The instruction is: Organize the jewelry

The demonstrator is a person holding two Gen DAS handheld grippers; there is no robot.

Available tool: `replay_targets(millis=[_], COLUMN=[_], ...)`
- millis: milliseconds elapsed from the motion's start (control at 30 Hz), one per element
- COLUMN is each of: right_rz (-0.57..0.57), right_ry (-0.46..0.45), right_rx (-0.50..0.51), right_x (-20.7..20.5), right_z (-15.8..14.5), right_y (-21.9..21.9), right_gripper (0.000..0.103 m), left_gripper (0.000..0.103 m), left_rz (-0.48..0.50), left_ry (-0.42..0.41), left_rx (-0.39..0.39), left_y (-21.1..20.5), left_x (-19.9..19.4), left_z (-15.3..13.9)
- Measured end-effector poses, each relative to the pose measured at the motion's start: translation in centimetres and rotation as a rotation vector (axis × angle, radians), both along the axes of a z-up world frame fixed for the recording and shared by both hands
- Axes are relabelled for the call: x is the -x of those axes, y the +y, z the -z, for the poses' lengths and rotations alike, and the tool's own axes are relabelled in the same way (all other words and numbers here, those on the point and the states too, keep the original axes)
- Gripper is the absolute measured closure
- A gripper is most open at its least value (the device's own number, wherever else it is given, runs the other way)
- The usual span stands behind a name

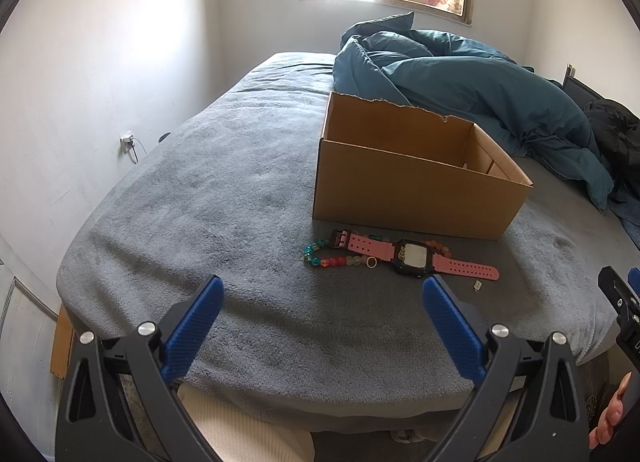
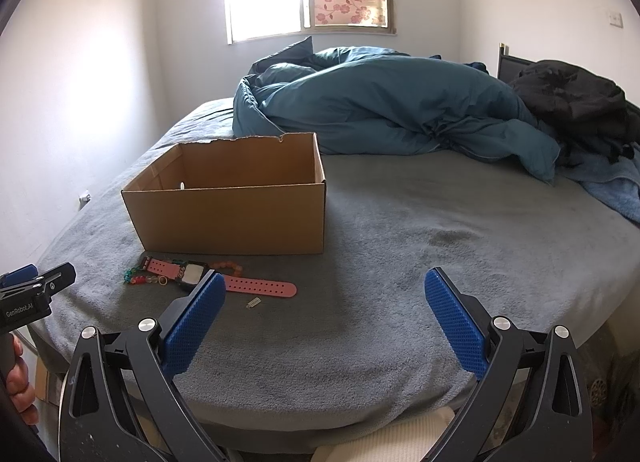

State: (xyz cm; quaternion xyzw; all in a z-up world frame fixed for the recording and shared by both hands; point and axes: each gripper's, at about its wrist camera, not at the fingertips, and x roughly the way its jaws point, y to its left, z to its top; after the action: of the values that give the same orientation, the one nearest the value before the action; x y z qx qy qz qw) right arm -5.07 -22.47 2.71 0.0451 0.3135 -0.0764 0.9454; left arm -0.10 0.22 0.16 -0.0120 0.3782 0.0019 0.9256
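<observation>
On the grey blanket, the left gripper hangs wide open with nothing between its blue pads. Just ahead lie a bead bracelet, a small gold ring and a pink watch — all close in front of the open cardboard box. A tiny metal charm lies near the strap's end. The right gripper — equally spread — holds nothing.

A grey bed carries an open box. Just before the box lie a pink watch across a bead bracelet, a ring and a small charm. A teal duvet is heaped behind.
</observation>
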Motion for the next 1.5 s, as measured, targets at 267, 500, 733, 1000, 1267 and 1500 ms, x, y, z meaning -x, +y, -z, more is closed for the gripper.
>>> replay_targets(millis=[267, 500, 733, 1000, 1267, 1500], right_rz=[0.0, 0.0, 0.001, 0.0, 0.001, 0.0], right_ry=[0.0, 0.001, 0.0, 0.0, 0.002, 0.003], right_rx=[-0.001, -0.001, 0.0, 0.001, -0.003, 0.0], right_x=[-0.07, -0.15, -0.21, -0.19, -0.15, -0.12], right_z=[-0.07, -0.12, -0.21, -0.18, -0.12, -0.02], right_y=[0.11, 0.15, 0.23, 0.2, 0.13, 0.02], right_gripper=[0.007, 0.007, 0.007, 0.007, 0.007, 0.007], left_gripper=[0.006, 0.006, 0.006, 0.006, 0.006, 0.006], left_rz=[0.0, 0.0, 0.001, 0.002, 0.002, 0.002], left_ry=[0.0, 0.0, 0.0, 0.001, 0.0, 0.003], left_rx=[0.001, 0.001, -0.001, 0.0, -0.001, 0.002], left_y=[0.03, 0.02, -0.05, -0.01, 0.0, 0.04], left_x=[-0.03, -0.02, -0.04, -0.06, -0.05, -0.01], left_z=[-0.04, -0.03, -0.15, -0.13, -0.12, -0.03])
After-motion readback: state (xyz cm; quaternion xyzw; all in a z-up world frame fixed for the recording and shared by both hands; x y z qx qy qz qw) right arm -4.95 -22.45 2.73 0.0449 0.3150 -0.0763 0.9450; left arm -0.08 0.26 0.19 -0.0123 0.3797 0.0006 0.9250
